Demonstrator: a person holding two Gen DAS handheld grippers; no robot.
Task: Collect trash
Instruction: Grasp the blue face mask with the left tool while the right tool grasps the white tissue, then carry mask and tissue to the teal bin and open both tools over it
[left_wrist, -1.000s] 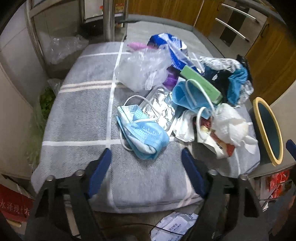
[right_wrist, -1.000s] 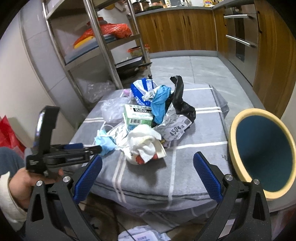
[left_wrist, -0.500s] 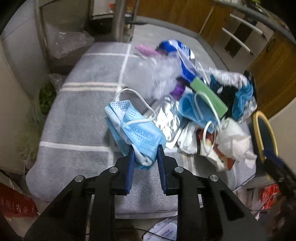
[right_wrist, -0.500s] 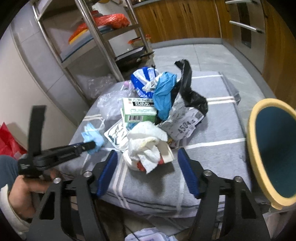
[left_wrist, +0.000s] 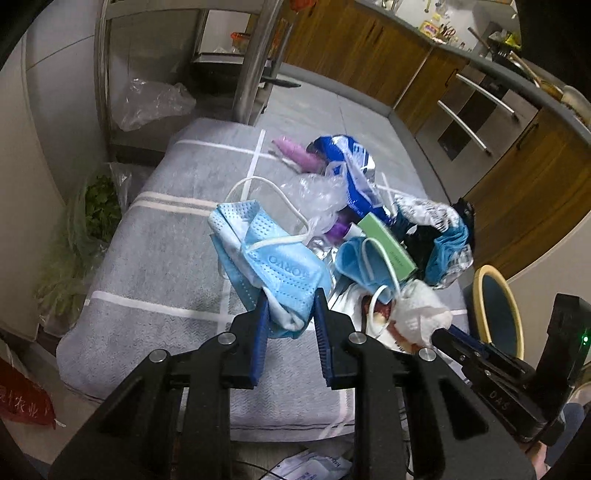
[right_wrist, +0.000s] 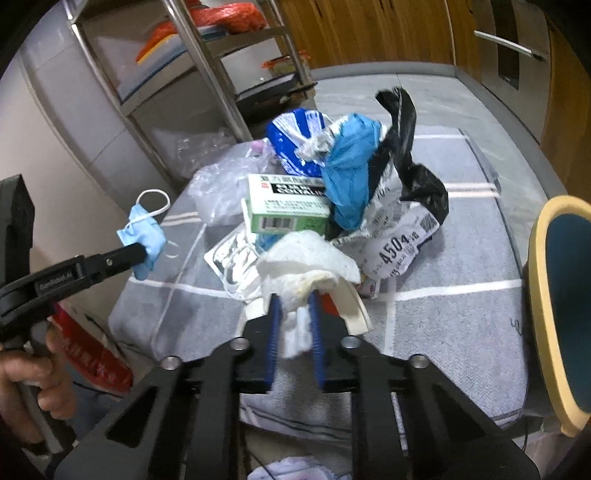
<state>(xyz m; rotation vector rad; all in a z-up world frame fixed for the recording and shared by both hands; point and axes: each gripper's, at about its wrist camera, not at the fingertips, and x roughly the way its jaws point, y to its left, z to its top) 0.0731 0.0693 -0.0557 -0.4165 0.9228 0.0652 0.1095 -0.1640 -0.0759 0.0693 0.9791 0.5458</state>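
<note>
The word "KORVO" is being shown, embossed and upside down, on the blue face mask (left_wrist: 280, 266) that is being held off the grey striped cloth (left_wrist: 155, 258). On the crumpled white-and-black wrapper (right_wrist: 397, 247), lying on that cloth, "4504" is being displayed in bold print. The printing on the green box (right_wrist: 288, 208) beside it is too blurred to be read.

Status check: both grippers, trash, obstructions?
Left gripper shut on blue mask. Right gripper shut on white tissue. Bin right, unobstructed.
</note>
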